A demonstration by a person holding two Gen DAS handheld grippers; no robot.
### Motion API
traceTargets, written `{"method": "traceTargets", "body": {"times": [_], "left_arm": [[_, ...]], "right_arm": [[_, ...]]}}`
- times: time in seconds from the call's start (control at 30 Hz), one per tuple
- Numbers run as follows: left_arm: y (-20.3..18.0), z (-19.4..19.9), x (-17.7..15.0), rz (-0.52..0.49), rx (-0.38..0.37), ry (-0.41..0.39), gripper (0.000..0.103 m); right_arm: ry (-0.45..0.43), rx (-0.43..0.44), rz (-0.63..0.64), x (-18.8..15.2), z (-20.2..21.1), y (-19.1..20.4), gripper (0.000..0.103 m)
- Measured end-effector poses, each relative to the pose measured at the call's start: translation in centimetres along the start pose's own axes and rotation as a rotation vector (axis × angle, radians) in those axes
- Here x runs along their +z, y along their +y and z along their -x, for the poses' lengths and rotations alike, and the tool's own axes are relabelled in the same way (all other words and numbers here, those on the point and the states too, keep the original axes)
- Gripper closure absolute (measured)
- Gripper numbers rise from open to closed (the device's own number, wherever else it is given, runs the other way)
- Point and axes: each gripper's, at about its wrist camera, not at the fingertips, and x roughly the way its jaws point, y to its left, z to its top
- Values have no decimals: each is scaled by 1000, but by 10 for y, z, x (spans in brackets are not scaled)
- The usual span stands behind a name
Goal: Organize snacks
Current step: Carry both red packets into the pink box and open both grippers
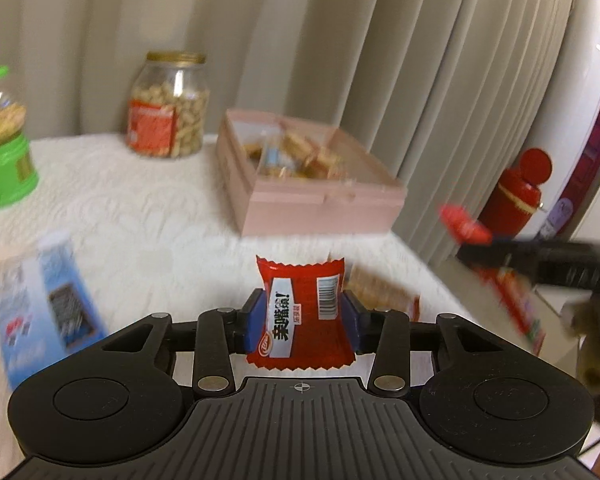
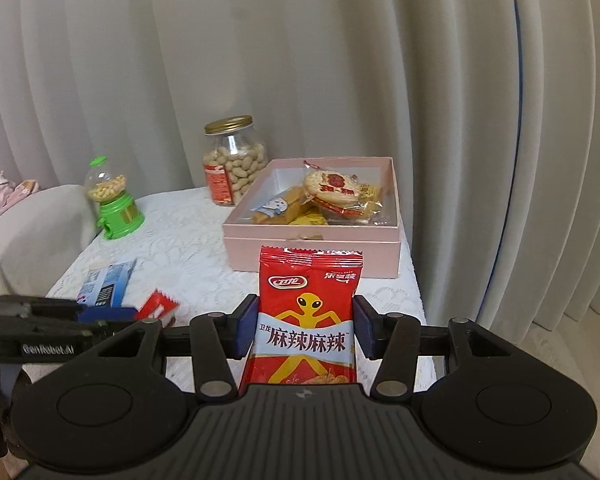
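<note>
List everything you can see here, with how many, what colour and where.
Pink box: one, back right of table, holding wrapped snacks.
Peanut jar: one, clear, gold lid, left of the box.
Candy dispenser: one, green, far left.
Blue packet: one, lying front left.
Table: one, white lace cloth.
Curtain: beige, behind.
Small red packet: one, in left gripper.
Alien-print red packet: one, in right gripper.

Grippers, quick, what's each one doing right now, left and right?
Left gripper: shut on a small red packet.
Right gripper: shut on a red alien packet.
</note>
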Motion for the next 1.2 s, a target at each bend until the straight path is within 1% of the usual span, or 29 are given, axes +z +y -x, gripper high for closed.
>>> {"method": "traceTargets", "body": {"times": [0.03, 0.13, 0.2, 0.23, 0.3, 0.37, 0.43, 0.5, 0.53, 0.6, 0.67, 0.73, 0.77, 0.83, 0.87, 0.9, 0.93, 1.0, 1.03, 1.07, 1.1, 1.13, 1.17, 1.2], "left_arm": [[0, -4, 10, 1, -11, -15, 58], [-4, -18, 49, -4, -43, -98, 57], [-5, -33, 79, 3, -67, -165, 51], [-3, -46, 94, 26, -94, -172, 48], [5, -74, 116, 100, -143, -130, 47], [13, -98, 124, 159, -166, -102, 47], [19, -107, 122, 177, -138, -94, 46], [26, -106, 116, 186, -111, -93, 46], [31, -104, 112, 192, -110, -94, 46], [40, -99, 107, 222, -144, -105, 46], [45, -100, 117, 262, -195, -93, 46], [39, -101, 141, 276, -237, -100, 46], [34, -100, 158, 260, -243, -111, 46], [27, -95, 187, 225, -218, -127, 45], [24, -92, 204, 210, -211, -117, 45], [24, -90, 217, 207, -220, -91, 45], [25, -91, 228, 217, -235, -41, 43], [33, -106, 241, 269, -256, 101, 44], [35, -117, 239, 273, -266, 143, 43], [35, -131, 234, 243, -267, 179, 42], [33, -147, 227, 204, -240, 220, 43], [34, -164, 218, 180, -197, 257, 44], [37, -173, 210, 181, -168, 260, 44], [42, -177, 201, 195, -167, 230, 45]], "right_arm": [[9, 3, 0, 1, -5, -3, 54], [28, 9, 11, 5, -17, -5, 54], [33, 14, 19, 6, -21, -4, 54], [34, 18, 21, 6, -24, -3, 54], [40, 18, 21, 5, -28, -3, 54], [54, 14, 16, 4, -33, -4, 54], [70, -2, 12, 4, -38, -7, 54], [78, -18, 7, 6, -41, -12, 54], [78, -24, 1, 9, -42, -15, 54], [68, -29, -3, 17, -43, -19, 54], [34, -45, 19, 35, -42, -18, 54], [-21, -67, 51, 59, -41, -13, 54], [-49, -79, 67, 72, -40, -10, 54], [-87, -104, 96, 111, -41, -4, 54], [-94, -110, 96, 129, -42, -2, 54], [-97, -111, 91, 150, -44, -2, 54], [-92, -118, 84, 172, -49, -1, 54], [-75, -142, 69, 205, -60, -2, 53], [-57, -143, 59, 222, -68, -5, 52], [-44, -131, 49, 231, -75, -8, 47], [-25, -117, 21, 241, -85, -14, 40], [-11, -108, -5, 247, -93, -19, 37], [0, -98, -29, 251, -100, -24, 36], [12, -92, -57, 252, -106, -30, 36]]}}
